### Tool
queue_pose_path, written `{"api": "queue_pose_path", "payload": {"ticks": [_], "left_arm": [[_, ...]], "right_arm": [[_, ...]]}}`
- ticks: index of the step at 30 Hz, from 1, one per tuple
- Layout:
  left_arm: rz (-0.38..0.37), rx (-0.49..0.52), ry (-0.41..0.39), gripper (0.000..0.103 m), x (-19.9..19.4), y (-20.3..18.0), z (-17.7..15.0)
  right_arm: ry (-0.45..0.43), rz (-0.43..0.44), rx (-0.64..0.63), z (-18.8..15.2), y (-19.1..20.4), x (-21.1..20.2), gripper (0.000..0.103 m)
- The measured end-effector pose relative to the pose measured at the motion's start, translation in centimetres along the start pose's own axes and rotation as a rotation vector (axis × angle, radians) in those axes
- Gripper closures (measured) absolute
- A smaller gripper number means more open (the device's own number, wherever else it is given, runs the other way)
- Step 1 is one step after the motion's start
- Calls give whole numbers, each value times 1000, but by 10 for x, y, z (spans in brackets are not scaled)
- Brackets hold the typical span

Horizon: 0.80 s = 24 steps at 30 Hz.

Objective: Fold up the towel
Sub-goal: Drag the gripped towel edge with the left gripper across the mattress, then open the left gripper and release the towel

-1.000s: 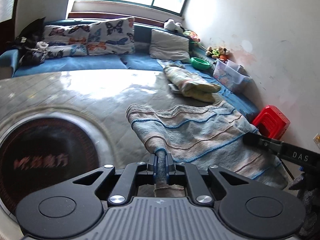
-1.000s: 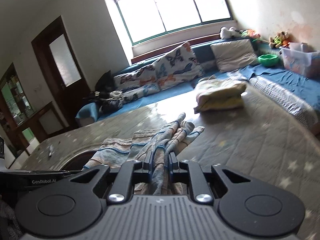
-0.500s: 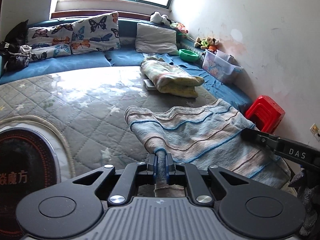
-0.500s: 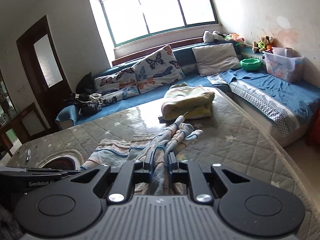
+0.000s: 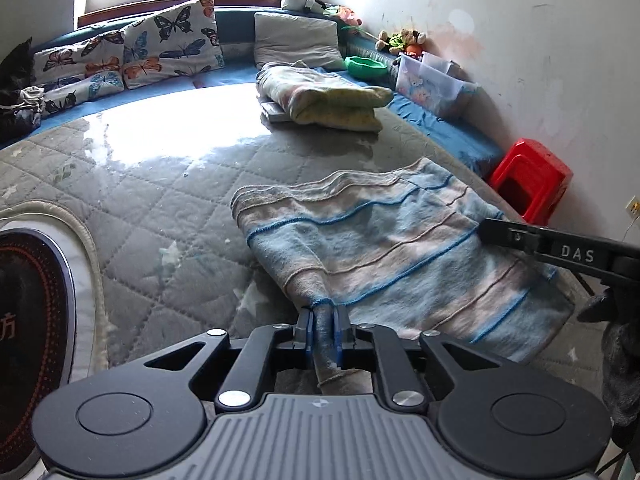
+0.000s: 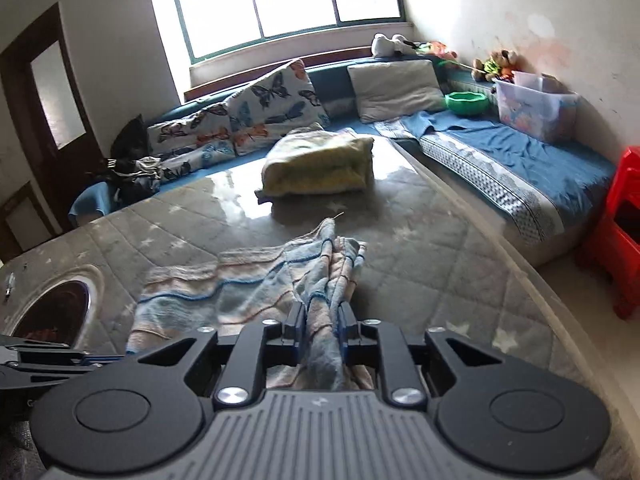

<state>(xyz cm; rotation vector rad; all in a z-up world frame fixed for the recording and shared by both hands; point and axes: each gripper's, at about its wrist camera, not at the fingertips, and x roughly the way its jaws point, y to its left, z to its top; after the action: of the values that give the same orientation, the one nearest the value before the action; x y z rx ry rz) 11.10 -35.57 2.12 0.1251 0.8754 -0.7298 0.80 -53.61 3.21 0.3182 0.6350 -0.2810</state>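
Note:
A blue and beige striped towel (image 5: 384,248) lies spread across the grey quilted bed (image 5: 168,200). My left gripper (image 5: 323,326) is shut on the towel's near left corner. My right gripper (image 6: 322,322) is shut on a bunched fold of the towel (image 6: 256,284), which rises in a ridge ahead of the jaws. In the left wrist view the right gripper (image 5: 560,250) shows as a black arm over the towel's right edge. At the lower left of the right wrist view, the left gripper (image 6: 44,360) is partly seen.
A folded yellow-green blanket (image 5: 328,98) lies further back on the bed. A blue bench with butterfly cushions (image 5: 160,48) and a grey pillow runs along the window wall. A green bowl (image 6: 466,102), a clear bin (image 6: 536,104) and a red stool (image 5: 530,178) stand at the right. A round dark panel (image 5: 28,320) is at left.
Both grippers have kept their hold while the views swung; the bed and folded blanket now look closer. The towel lies flatter and more spread between the two grippers.

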Motion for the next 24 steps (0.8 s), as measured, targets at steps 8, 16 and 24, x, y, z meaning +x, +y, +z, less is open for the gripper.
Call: {"api": "queue_pose_path", "payload": {"ticks": [8,16,24], "left_arm": [[27,5,7,66,-2,4,-5],[30,16,14,52,-10,7,-14],[27,51,10,50,-22,2,-31]], "right_arm": [[-19,-8,-5,-7,0,-7,79],[-11,-35,-9,-29,1,-15,68],[-59,4,-89,-46,21,-44,60]]}}
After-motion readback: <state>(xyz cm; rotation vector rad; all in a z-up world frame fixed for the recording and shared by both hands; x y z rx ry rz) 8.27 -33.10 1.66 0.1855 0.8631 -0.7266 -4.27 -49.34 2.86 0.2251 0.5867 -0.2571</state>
